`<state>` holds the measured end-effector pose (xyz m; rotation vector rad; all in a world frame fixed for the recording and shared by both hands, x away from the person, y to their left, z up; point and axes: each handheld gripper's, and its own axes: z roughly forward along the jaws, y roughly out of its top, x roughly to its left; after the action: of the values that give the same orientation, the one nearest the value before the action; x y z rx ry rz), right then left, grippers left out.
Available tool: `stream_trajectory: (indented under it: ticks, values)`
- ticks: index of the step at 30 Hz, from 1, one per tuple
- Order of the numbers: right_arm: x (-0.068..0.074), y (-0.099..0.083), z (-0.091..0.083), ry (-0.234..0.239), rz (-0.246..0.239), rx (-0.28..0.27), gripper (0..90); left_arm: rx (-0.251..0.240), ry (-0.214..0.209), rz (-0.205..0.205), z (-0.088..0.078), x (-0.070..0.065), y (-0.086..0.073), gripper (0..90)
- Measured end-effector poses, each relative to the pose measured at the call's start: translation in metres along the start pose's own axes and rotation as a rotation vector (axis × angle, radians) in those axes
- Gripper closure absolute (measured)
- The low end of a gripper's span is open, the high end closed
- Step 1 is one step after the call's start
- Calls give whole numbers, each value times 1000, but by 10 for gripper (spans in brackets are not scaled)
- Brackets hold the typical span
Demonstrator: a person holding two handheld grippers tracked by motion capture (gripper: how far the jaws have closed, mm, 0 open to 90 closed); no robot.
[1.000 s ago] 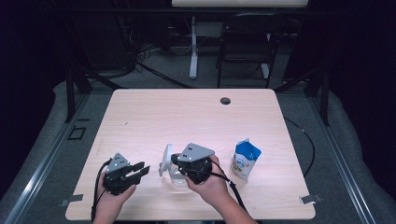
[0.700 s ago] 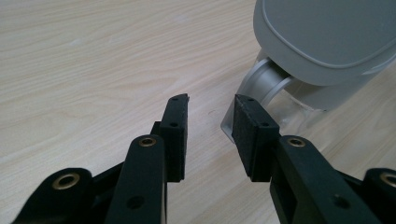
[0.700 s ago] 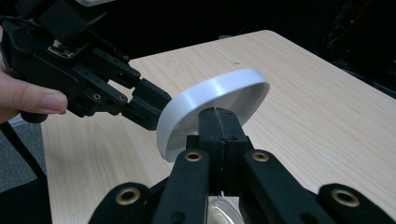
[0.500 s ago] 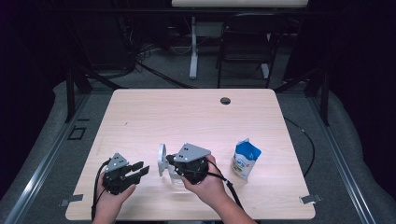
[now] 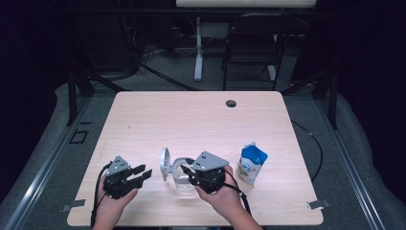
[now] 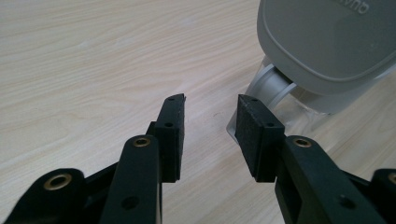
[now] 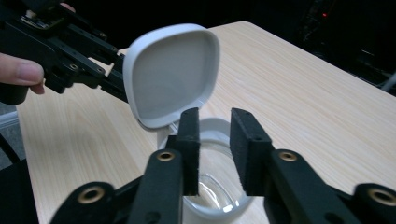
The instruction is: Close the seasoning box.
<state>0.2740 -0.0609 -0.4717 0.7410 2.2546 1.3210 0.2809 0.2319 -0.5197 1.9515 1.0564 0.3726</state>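
Right claw [image 7: 212, 116] just opening over clear container [image 7: 210, 186] rim, gripping nothing.

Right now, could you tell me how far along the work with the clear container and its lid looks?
Done: the clear container's grey hinged lid stands flipped up, so it is open. In hand: the right gripper hovers over the container's mouth, its jaws just opened with nothing between them; the left gripper waits open beside the lid, jaws also just widening. Left: probably filling from the blue-and-white pouch, which stands untouched.
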Motion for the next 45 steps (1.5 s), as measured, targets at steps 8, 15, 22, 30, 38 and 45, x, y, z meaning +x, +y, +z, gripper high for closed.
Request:
stream_trajectory:
  ticks: [8, 15, 22, 30, 38, 45]
  values:
    - [-8, -21, -19, -37, 38, -1, 611, -28, -14, -47, 1, 4, -2, 574]
    - [-16, -41, -39, -63, 52, 2, 588, -41, -14, -43, -2, 6, -3, 563]
    - [-21, -59, -55, -92, 81, 11, 579, -56, -15, -66, -1, 11, -6, 544]
    - [-29, -75, -66, -102, 110, 13, 552, -38, 2, -48, -2, 10, -7, 505]
    - [-38, -87, -79, -121, 146, 27, 536, -21, 20, -57, -3, 10, -8, 494]
    - [-43, -97, -93, -149, 161, 44, 532, -38, 39, -78, -6, 12, -10, 491]
